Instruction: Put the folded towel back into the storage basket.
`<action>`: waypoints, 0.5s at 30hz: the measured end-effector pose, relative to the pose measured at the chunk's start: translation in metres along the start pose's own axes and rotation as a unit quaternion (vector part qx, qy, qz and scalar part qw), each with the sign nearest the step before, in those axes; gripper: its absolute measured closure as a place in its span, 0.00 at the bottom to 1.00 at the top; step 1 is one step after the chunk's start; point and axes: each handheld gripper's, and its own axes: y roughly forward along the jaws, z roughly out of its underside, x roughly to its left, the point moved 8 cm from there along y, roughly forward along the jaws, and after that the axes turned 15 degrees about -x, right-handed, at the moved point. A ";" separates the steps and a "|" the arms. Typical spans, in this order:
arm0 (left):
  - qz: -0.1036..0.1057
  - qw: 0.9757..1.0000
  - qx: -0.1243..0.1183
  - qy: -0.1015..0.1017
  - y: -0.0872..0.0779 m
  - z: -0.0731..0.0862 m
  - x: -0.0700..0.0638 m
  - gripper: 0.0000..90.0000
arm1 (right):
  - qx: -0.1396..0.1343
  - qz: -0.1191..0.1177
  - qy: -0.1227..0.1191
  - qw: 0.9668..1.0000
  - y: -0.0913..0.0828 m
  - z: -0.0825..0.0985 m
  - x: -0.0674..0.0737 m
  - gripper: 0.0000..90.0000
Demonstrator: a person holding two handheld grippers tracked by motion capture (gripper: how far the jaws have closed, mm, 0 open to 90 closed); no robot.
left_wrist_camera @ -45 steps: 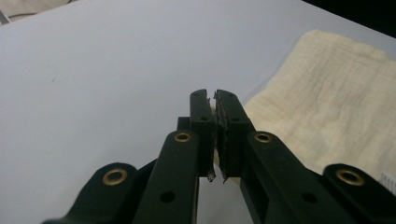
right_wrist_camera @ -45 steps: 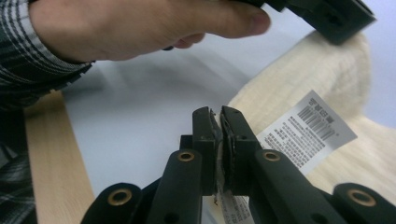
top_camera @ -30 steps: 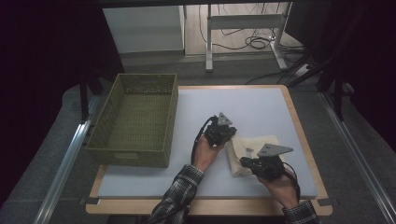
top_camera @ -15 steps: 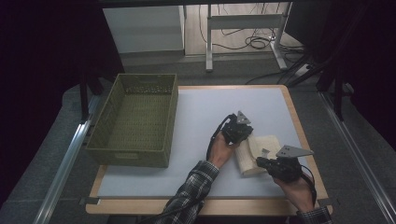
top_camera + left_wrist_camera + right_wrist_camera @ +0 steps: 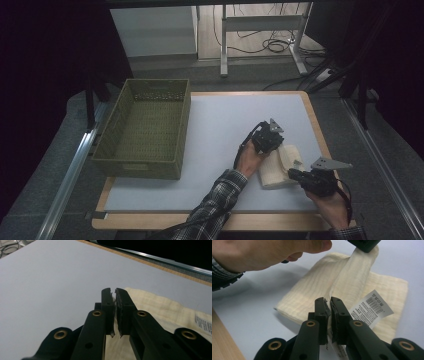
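A cream cloth (image 5: 277,167) with a white barcode label (image 5: 372,306) lies folded on the white table top (image 5: 220,130), near its right edge. My left gripper (image 5: 276,146) is shut on the cloth's far end. In the right gripper view that end rises as a taut strip (image 5: 352,272) up to the left gripper (image 5: 364,243). My right gripper (image 5: 294,174) is shut on the near end of the same strip. Its jaws (image 5: 327,300) pinch the fabric just above the label. In the left gripper view the left gripper (image 5: 115,291) has thin fabric between its closed jaws, and the cloth (image 5: 160,307) spreads out to the right.
An empty green woven basket (image 5: 145,127) stands on the left part of the table. The table's wooden rim (image 5: 320,130) runs close to the right of the cloth. Table legs and cables (image 5: 270,45) are on the floor beyond the far edge.
Both hands have slid to the right across the table, taking the cloth with them from near the middle toward the right edge. Both grips have stayed closed.
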 end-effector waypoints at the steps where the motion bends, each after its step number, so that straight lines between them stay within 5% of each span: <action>1: 0.001 1.000 0.003 0.002 0.002 0.000 0.000 0.95 | 0.000 0.002 0.000 1.000 0.000 0.001 -0.002 0.93; 10: 0.004 1.000 0.017 0.002 0.018 0.002 -0.004 0.94 | -0.002 0.019 0.008 1.000 -0.004 0.006 -0.015 0.91; 15: 0.004 1.000 0.002 -0.019 0.022 -0.006 -0.007 0.74 | -0.008 0.036 0.004 0.999 -0.009 0.006 -0.021 0.86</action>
